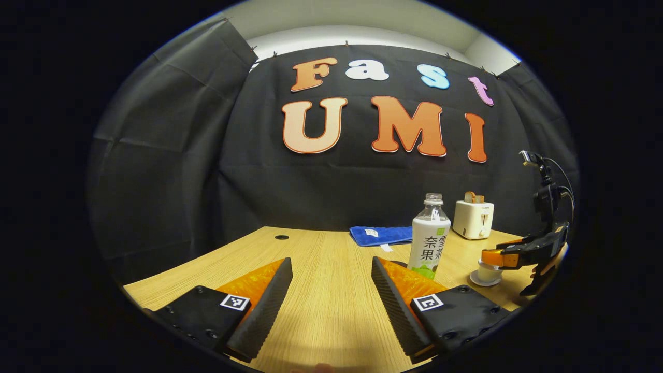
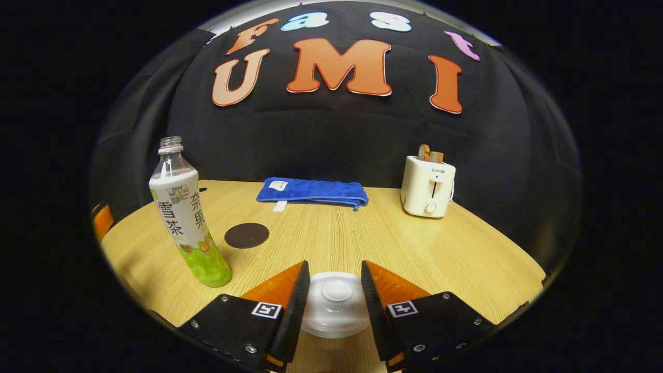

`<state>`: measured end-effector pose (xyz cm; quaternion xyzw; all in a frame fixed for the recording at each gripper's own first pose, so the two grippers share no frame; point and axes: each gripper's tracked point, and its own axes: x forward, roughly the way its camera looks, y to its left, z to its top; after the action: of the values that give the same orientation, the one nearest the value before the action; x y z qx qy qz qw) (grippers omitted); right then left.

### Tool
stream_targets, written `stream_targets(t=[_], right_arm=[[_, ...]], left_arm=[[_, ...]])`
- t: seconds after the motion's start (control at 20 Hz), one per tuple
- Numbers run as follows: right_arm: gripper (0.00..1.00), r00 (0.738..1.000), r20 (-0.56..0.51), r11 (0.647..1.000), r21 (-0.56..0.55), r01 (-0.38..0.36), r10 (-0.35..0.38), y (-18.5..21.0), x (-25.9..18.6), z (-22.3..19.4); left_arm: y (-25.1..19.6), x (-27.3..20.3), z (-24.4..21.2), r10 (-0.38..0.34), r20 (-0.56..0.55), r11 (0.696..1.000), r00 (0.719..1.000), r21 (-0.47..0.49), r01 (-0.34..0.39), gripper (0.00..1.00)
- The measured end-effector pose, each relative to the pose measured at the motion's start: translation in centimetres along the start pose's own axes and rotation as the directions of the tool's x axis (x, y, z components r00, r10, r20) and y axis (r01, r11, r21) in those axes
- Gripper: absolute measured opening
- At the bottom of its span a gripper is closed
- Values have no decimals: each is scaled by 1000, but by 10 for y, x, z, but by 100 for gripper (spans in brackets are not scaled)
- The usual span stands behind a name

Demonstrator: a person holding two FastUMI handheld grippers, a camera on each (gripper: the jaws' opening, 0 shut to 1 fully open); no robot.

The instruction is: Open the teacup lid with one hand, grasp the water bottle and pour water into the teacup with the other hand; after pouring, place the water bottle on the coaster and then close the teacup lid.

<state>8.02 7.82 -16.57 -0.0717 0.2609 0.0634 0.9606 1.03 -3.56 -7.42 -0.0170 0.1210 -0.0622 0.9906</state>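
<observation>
Each gripper, left gripper [image 1: 331, 290] and right gripper [image 2: 335, 295], carries black screw-fastened plates with square black-and-white markers; ribbed faces line the fingers. Black cables loop above the right gripper's body.

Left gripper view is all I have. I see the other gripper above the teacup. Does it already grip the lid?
Observer: Not yet. In the right gripper view the right gripper is open, with one finger on each side of the lid's knob and a gap on both sides.
Operator: And where is the coaster? I cannot find it.
Observer: The coaster lies bare on the table, a dark disc just right of the water bottle in that view, not touching it.
</observation>
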Motion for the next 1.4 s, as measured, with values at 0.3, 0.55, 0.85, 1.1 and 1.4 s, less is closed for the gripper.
stream_targets(t=[0.3, 0.55, 0.85, 1.1, 1.4], right_arm=[[40, 1000, -4, 1000, 1, 6, -6, -2, 2, 0], [29, 1000, -14, 1000, 22, 4, -4, -2, 2, 0], [19, 1000, -4, 999, 31, -15, 15, -6, -6, 11], [19, 999, 39, 1000, 2, -4, 4, -31, -14, 27], [19, 997, 33, 997, 39, 69, -70, -86, -18, 17]], left_arm=[[1, 0, -1, 3, -5, 1000, 1000, -2, -3, 99], [0, -1, -5, 1, -13, 1000, 1000, -8, -1, 99], [-15, 0, -4, -24, -12, 1000, 1000, -4, 24, 99], [-48, 7, -4, -83, -4, 997, 997, -6, 83, 99], [-95, 25, -18, -147, -42, 989, 988, 13, 148, 99]])
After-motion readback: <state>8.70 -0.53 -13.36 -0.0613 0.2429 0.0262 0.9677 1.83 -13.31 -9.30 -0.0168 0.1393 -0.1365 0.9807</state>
